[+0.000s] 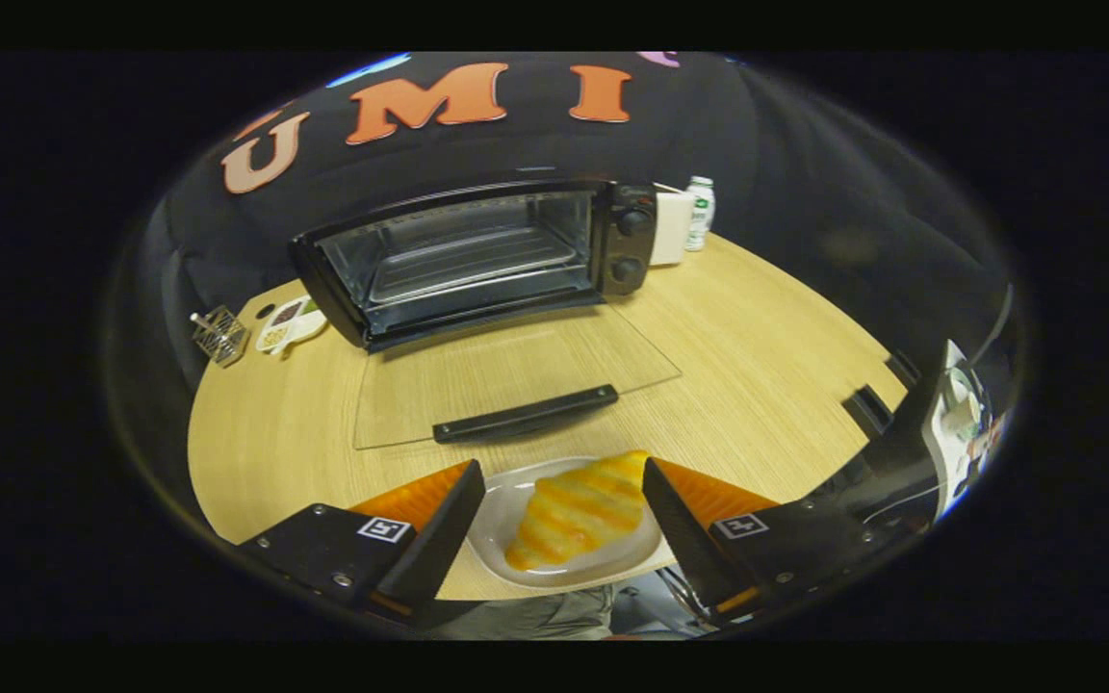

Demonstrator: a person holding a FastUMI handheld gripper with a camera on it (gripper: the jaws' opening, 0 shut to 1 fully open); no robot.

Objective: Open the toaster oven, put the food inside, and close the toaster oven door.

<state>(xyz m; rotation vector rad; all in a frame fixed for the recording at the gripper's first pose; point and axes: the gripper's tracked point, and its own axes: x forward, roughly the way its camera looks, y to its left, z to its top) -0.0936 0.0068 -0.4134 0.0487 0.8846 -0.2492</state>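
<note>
A light wooden desk [757, 337] is carrying a golden striped pastry [576, 510] on a white plate [500, 510] at its near edge. The gripper [554, 520] is hanging with jaws spread either side of the pastry, not pressing it. Beyond, the black toaster oven [477, 255] is standing with its glass door [516, 371] lying open.

Lighting: even, overhead, moderately bright; pale wooden surface [757, 356] well lit, soft shadow beneath the black oven's clear glass door [506, 371]. Fisheye bending, dimming, blur toward edges.
</note>
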